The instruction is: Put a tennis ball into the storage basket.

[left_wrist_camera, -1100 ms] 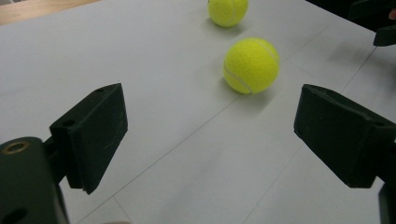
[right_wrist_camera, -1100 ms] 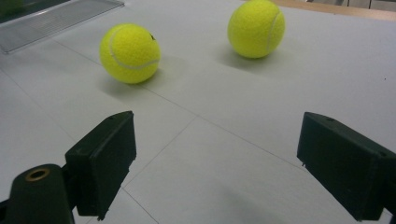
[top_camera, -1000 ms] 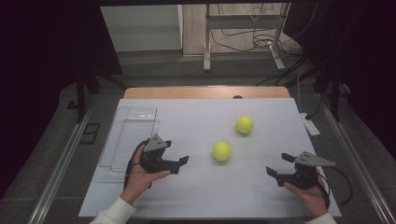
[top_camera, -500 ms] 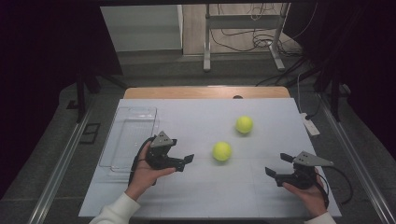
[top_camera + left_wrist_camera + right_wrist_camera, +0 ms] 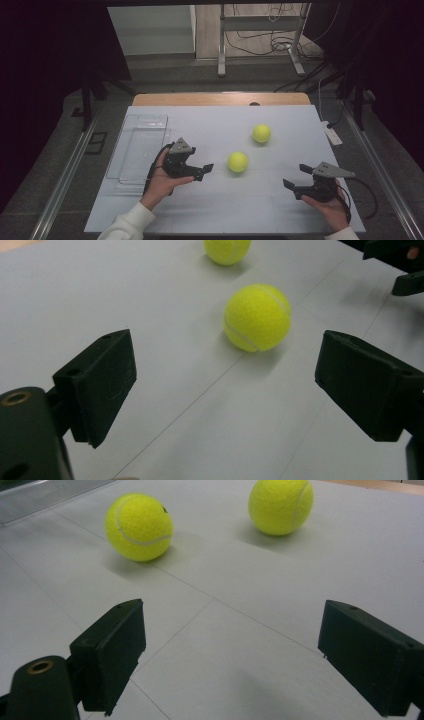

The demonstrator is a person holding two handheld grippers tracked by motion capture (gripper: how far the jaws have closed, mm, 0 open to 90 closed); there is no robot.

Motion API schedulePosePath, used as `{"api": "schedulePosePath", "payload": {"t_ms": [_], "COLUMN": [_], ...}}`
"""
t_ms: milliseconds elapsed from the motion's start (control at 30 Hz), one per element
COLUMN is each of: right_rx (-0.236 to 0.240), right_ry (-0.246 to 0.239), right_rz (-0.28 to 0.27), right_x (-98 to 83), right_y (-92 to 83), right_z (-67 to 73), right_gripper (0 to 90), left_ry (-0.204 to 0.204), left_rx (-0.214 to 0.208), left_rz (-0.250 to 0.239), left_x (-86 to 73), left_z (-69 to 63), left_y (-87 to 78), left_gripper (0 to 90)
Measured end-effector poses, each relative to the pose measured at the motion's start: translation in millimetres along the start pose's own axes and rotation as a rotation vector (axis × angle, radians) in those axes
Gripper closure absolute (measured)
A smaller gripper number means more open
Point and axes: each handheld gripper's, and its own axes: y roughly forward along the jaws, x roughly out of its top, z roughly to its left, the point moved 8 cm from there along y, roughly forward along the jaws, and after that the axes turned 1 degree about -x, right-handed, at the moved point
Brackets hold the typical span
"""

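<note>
Two yellow tennis balls lie on the white table. The nearer ball (image 5: 237, 162) sits mid-table and the farther ball (image 5: 261, 133) lies behind it to the right. My left gripper (image 5: 204, 170) is open and empty, pointing right, a short way left of the nearer ball. In the left gripper view that ball (image 5: 257, 317) lies ahead of the spread jaws, apart from them, with the other ball (image 5: 227, 249) beyond. My right gripper (image 5: 291, 187) is open and empty near the front right, pointing left. Its view has the nearer ball (image 5: 139, 527) and the farther ball (image 5: 281, 506) well ahead.
A clear plastic tray (image 5: 137, 147) lies on the table's left side, just behind my left hand. The table's wooden back edge (image 5: 220, 99) runs across behind the white surface. The other gripper (image 5: 400, 265) shows at the top right of the left gripper view.
My left gripper has slid to the right, closer to the nearer ball, jaws still spread. The right gripper and both balls have stayed put.
</note>
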Motion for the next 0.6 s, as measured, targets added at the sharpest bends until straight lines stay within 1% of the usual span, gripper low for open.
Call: {"api": "schedulePosePath", "payload": {"t_ms": [33,167,233,433,600], "right_rx": [0.0,0.0,-0.001,-0.003,-0.005], "right_ry": [0.0,-0.002,0.003,0.0,0.0], "right_rz": [-0.002,0.005,-0.003,0.0,0.001], "right_x": [0.4,-1.4,-0.3,-0.3,-0.5], "right_y": [0.5,0.3,-0.9,-0.2,-0.3], "right_z": [0.0,-0.6,-1.2,-2.0,-2.1], "right_gripper": [12.3,12.3,12.3,12.3,12.3], "left_ry": [0.009,0.013,0.015,0.036,0.043], "left_rx": [0.001,0.004,0.006,-0.002,-0.011], "left_rz": [0.004,0.007,0.01,0.012,0.015], "left_x": [0.7,3.0,4.0,9.8,13.7], "left_z": [-0.1,-0.1,-1.1,-6.1,-8.7], "left_y": [0.7,4.1,6.2,9.5,12.9], "left_gripper": [10.7,10.7,10.7,10.7,10.7]}}
